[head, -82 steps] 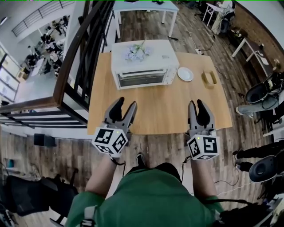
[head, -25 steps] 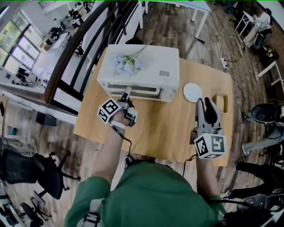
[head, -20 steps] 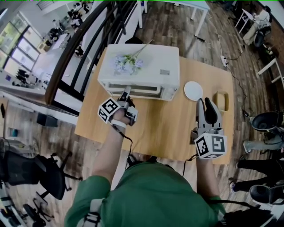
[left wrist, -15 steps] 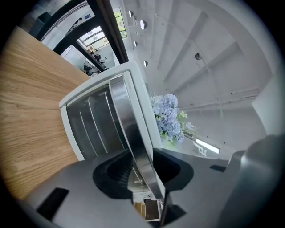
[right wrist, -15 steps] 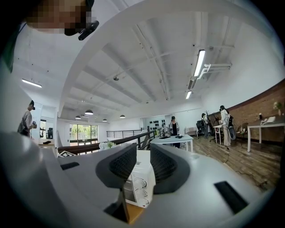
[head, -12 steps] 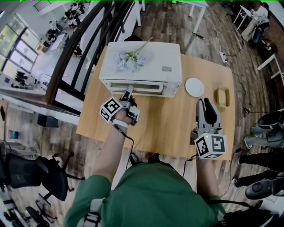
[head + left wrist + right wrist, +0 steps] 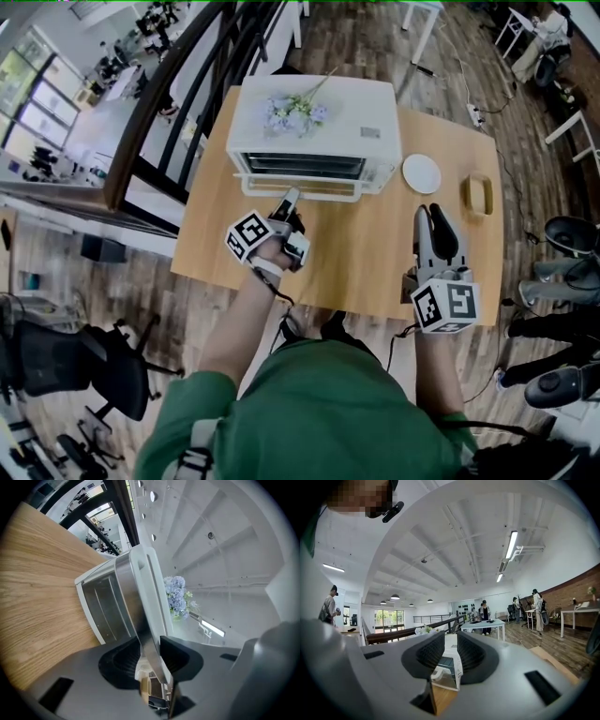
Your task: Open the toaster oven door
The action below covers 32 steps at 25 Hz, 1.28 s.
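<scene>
The left gripper (image 7: pixel 150 641) clamps its fingers on the white handle (image 7: pixel 147 597) of the toaster oven (image 7: pixel 314 122), the jaws having just been closing with the bar caught between the pads. In the left gripper view the handle runs up from the jaws across the middle of the frame, and the glass door (image 7: pixel 305 167) behind it looks tipped a little out from the oven's front. In the head view the gripper points toward the upper right. Its marker cube (image 7: pixel 247 236) sits below and left of the fingers, and a bare forearm stretches down to a green sleeve at the bottom of the frame.

The right gripper (image 7: pixel 450 639) holds its fingers slightly apart on nothing, level over the wooden table (image 7: pixel 356 253) at centre right and well clear of the oven. The oven stands at the table's far edge, upper centre, with flowers (image 7: pixel 295 111) on its top and a white plate (image 7: pixel 422 173) just beside it.
</scene>
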Each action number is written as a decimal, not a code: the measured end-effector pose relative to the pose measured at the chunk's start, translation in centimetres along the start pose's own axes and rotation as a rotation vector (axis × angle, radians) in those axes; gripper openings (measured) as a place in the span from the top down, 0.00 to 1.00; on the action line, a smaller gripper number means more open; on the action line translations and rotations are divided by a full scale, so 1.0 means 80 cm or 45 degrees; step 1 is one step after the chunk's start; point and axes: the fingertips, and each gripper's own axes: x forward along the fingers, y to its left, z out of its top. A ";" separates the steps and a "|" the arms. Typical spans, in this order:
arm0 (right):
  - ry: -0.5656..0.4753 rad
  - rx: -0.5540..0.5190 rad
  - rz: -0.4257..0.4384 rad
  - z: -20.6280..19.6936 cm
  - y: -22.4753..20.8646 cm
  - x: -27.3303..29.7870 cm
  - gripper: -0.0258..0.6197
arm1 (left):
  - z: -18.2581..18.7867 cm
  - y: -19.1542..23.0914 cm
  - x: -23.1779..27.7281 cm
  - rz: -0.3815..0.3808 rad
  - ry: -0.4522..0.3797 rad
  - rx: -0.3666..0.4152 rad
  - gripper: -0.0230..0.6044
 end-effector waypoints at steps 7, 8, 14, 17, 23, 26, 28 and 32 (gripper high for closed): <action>0.005 -0.009 -0.005 -0.003 0.031 -0.006 0.82 | -0.020 0.023 -0.029 0.013 0.059 -0.004 0.73; 0.007 -0.013 -0.007 -0.003 0.034 -0.007 0.82 | -0.023 0.026 -0.034 0.018 0.064 -0.007 0.73; 0.025 -0.026 -0.021 -0.007 0.047 -0.015 0.82 | -0.038 0.042 -0.052 0.038 0.101 -0.028 0.73; 0.040 -0.031 -0.016 -0.012 0.055 -0.017 0.83 | -0.044 0.049 -0.060 0.045 0.119 -0.035 0.73; 0.063 -0.034 -0.011 -0.021 0.068 -0.020 0.83 | -0.058 0.070 -0.077 0.079 0.161 -0.028 0.74; 0.071 -0.038 0.002 -0.023 0.074 -0.019 0.83 | -0.065 0.082 -0.084 0.102 0.175 -0.031 0.74; 0.074 -0.046 0.011 -0.022 0.077 -0.019 0.83 | -0.071 0.089 -0.087 0.115 0.177 -0.033 0.75; 0.083 -0.054 0.020 -0.022 0.080 -0.022 0.84 | -0.080 0.105 -0.096 0.144 0.178 -0.037 0.76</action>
